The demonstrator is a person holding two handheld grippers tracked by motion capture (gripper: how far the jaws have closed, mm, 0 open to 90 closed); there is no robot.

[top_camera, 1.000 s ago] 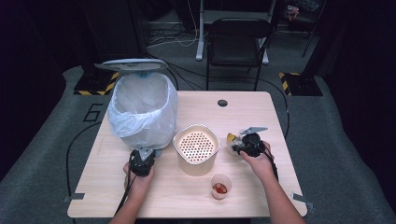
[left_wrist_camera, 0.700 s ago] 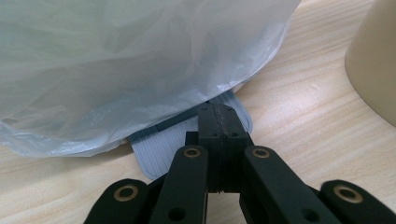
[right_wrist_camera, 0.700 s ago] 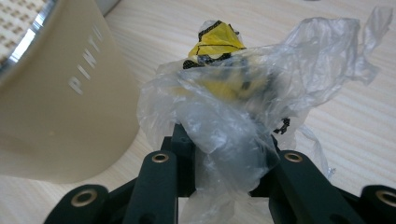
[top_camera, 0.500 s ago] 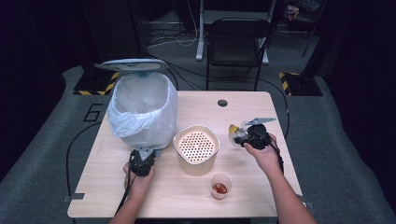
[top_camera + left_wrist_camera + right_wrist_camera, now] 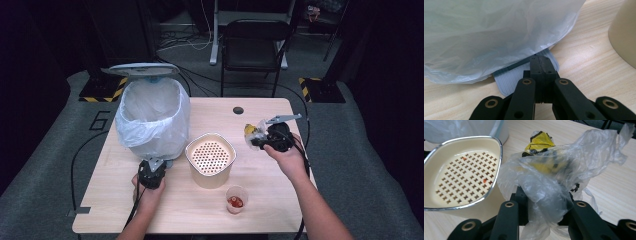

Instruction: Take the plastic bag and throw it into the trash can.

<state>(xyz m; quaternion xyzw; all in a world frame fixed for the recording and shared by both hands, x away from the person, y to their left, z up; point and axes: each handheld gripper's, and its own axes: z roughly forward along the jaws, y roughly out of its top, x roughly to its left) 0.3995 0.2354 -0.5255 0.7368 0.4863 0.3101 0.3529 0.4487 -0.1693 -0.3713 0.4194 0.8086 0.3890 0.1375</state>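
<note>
Nearest, at the desk's 6 o'clock edge, a small clear cup with something red inside stands alone. At 7 o'clock from the desk's centre, the left gripper is held low in the person's left hand; its fingers are closed flat together, empty, tips over the grey ribbed pedal that juts from under the bin. Whether they press it, cannot tell.

Centre desk: cream strainer pot, perforated insert, a few red specks on it in the right gripper view.

At 3 o'clock of the pot, near but apart, the right gripper is held above the desk in the right hand. Its fingers are clamped on a crumpled clear plastic wrapper with a yellow-and-black scrap showing at the top; the wad hangs clear of the desk.

At 10 o'clock of the pot, just beside it: white pedal bin, lined with a translucent bag, lid standing open.

Far edge, 12 o'clock: a dark round grommet in the desk. Beyond, a black chair on the floor.
</note>
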